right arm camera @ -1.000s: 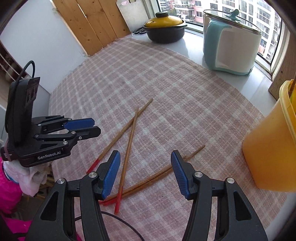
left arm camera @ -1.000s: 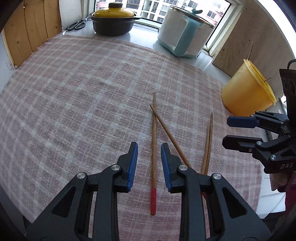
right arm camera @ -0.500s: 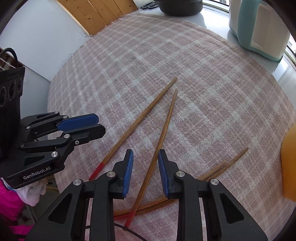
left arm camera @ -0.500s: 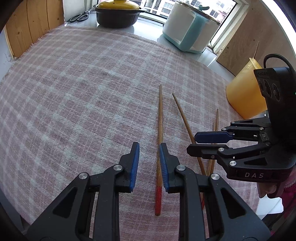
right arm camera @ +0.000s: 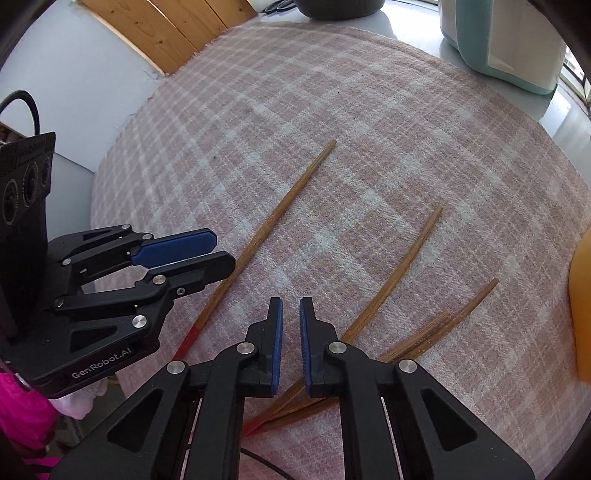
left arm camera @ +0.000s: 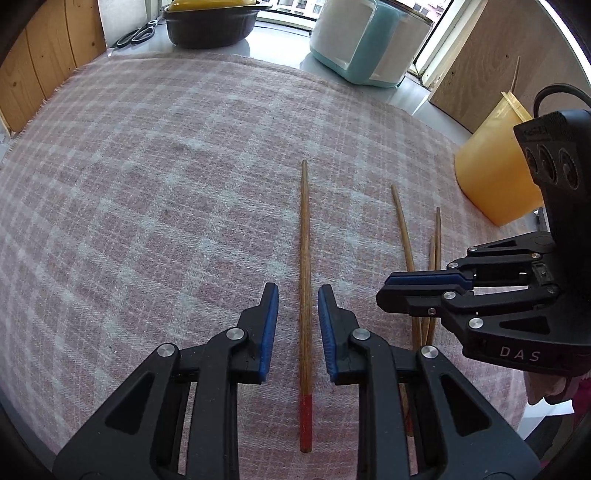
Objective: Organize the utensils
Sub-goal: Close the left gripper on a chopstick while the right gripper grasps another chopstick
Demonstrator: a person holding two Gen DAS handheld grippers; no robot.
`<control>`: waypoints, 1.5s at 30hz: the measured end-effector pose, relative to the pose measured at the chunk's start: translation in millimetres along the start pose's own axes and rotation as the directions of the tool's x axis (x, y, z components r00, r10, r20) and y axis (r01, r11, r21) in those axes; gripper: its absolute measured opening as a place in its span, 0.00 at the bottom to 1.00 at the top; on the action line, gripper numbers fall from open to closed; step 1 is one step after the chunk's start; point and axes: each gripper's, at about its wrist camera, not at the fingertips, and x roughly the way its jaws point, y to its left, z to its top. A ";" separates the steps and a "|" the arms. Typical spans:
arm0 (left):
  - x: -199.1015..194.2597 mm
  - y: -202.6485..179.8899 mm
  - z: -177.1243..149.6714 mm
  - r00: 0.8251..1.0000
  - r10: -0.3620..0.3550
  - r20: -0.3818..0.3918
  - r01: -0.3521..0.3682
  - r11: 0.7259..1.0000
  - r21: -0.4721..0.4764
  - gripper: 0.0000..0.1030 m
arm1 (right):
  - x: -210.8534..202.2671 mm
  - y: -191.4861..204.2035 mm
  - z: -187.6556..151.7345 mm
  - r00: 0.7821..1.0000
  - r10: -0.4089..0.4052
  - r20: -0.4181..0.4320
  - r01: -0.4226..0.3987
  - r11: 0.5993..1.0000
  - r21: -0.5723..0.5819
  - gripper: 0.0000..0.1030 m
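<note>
Chopsticks, wood, red-tipped, 4 pcs, all flat on pink plaid cloth point(left arm camera: 155, 177) over the surface.
- Chopstick A point(left arm camera: 304, 258): lies straight 12-to-6 in left wrist view, between jaws of left gripper point(left arm camera: 298, 325); jaws narrow, small gap each side, pads not touching it.
- Chopstick B point(right arm camera: 391, 280): points to 1 o'clock in right wrist view; its lower part passes under right gripper point(right arm camera: 291, 343). Right jaws closing, nearly together; nothing visible between pads, grip cannot tell.
- Pair C point(right arm camera: 447, 325): near-parallel, at 3 o'clock of right gripper, red ends crossing B's.
Surroundings: yellow container point(left arm camera: 495, 166) at 2 o'clock; teal-white appliance point(left arm camera: 365, 40), dark pot point(left arm camera: 210, 26), scissors point(left arm camera: 135, 35) at 12 o'clock edge.
</note>
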 end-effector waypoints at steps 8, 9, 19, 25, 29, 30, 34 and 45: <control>4.3 -5.4 3.6 1.000 0.003 -0.002 -0.003 1.000 0.027 0.21 | -24.5 -29.7 -2.0 0.999 0.008 0.034 -0.012 0.992 0.125 0.07; 5.8 -6.7 4.3 1.000 0.006 -0.004 -0.006 0.999 0.032 0.21 | -23.9 -33.3 -4.9 1.000 0.000 0.030 -0.004 0.991 0.131 0.07; 20.1 -12.6 11.6 0.998 0.052 -0.022 -0.051 0.996 0.073 0.21 | -10.3 -34.7 -0.6 0.999 -0.041 -0.006 0.041 0.988 0.149 0.07; 24.7 -13.0 16.3 0.998 0.062 -0.028 -0.060 0.994 0.086 0.21 | -2.4 -33.2 7.5 0.999 -0.034 -0.013 0.036 0.983 0.181 0.08; 26.7 -14.9 17.7 0.997 0.077 -0.021 -0.074 0.992 0.100 0.21 | 0.8 -33.4 13.5 0.999 -0.030 -0.022 0.034 0.978 0.208 0.08; 27.5 -16.0 18.2 0.996 0.082 -0.020 -0.079 0.991 0.105 0.21 | 1.6 -32.8 15.2 0.999 -0.032 -0.028 0.037 0.976 0.212 0.08; 27.9 -13.9 18.1 0.995 0.099 -0.006 -0.098 0.990 0.104 0.09 | 2.4 -34.8 20.1 0.998 -0.030 -0.055 0.042 0.970 0.240 0.08; 21.3 5.4 17.8 0.996 0.092 0.010 -0.092 0.995 0.032 0.05 | 15.8 -6.4 44.0 0.983 -0.165 -0.086 0.175 0.977 0.124 0.19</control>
